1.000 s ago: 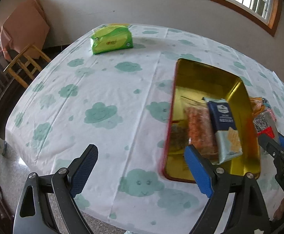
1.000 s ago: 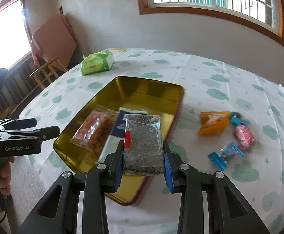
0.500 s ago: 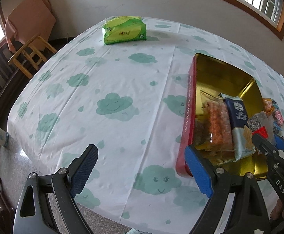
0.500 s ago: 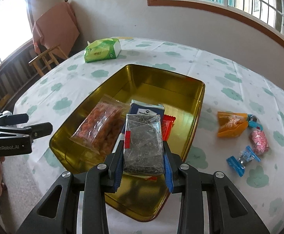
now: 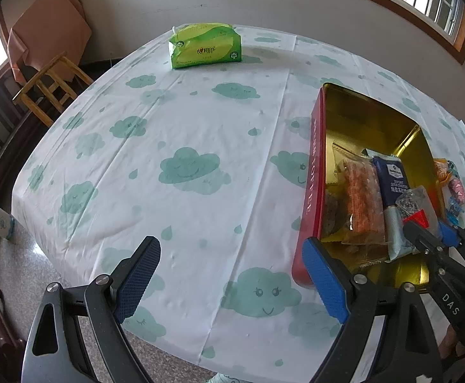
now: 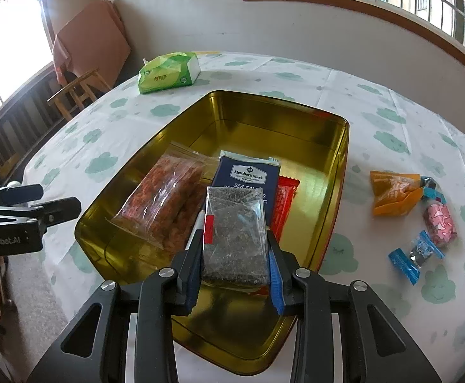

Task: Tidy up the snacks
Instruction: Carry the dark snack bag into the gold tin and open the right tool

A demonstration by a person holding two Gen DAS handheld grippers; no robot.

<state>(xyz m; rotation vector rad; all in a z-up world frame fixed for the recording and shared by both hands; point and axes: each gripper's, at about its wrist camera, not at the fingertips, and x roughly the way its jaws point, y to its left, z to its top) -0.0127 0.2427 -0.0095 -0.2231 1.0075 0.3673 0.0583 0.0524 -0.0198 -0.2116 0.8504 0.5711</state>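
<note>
My right gripper is shut on a clear packet of dark seeds and holds it over the near end of a gold tin with red outer walls. In the tin lie a bag of orange snacks, a navy cracker pack and a red bar. My left gripper is open and empty over the tablecloth, left of the tin. The right gripper with the packet shows at the right edge of the left wrist view.
Right of the tin lie an orange packet, a pink candy and a blue-wrapped candy. A green tissue pack sits at the table's far side. A wooden chair stands beyond the table's left edge.
My right gripper has carried the seed packet forward over the tin. My left gripper has drawn back and to the left, away from the tin.
</note>
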